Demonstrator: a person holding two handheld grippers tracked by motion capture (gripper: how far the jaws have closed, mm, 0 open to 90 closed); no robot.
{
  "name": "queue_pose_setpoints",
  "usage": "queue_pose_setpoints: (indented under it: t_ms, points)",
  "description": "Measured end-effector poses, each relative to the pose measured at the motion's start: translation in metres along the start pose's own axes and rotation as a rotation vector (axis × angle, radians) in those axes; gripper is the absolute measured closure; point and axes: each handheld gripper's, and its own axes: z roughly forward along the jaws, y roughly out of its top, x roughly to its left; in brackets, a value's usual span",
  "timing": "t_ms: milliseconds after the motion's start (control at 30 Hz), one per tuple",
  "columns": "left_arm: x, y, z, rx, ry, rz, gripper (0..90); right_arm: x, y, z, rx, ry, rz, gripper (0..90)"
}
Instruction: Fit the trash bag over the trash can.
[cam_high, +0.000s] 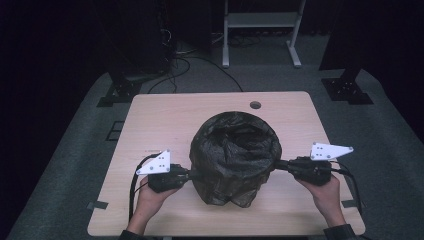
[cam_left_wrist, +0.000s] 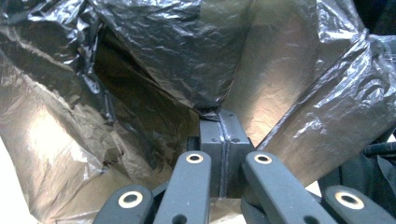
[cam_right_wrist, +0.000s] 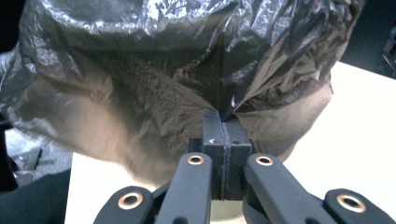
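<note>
the left gripper (cam_high: 189, 175) is clamped shut on a pinch of the black plastic bag (cam_high: 235, 157), which stands open-mouthed in the middle of the table (cam_high: 160, 115), squarely between the two hands. the right gripper (cam_high: 278, 165) is likewise closed tight on the opposite side of the rim. both point level and inward at each other, equally near, so the film stretches along the line between them.

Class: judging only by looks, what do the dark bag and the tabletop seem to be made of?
Bag: apparently thin plastic film, dark and glossy; it crinkles, shines and lets light through where stretched. Tabletop: looks like pale wood or wood-look laminate, matt and smooth; the pictures cannot settle which.
</note>
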Motion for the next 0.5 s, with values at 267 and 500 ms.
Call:
queue_pose_setpoints:
  t_ms: [267,500]
  points:
    - [-0.002,0.0,-0.001,-0.005,-0.029,0.023,89.6,-0.006,-0.029,-0.011,0.123,-0.026,0.036,90.0]
    - [0.004,-0.012,0.008,0.103,-0.019,-0.003,89.6,-0.015,-0.044,-0.004,0.21,-0.044,0.066,90.0]
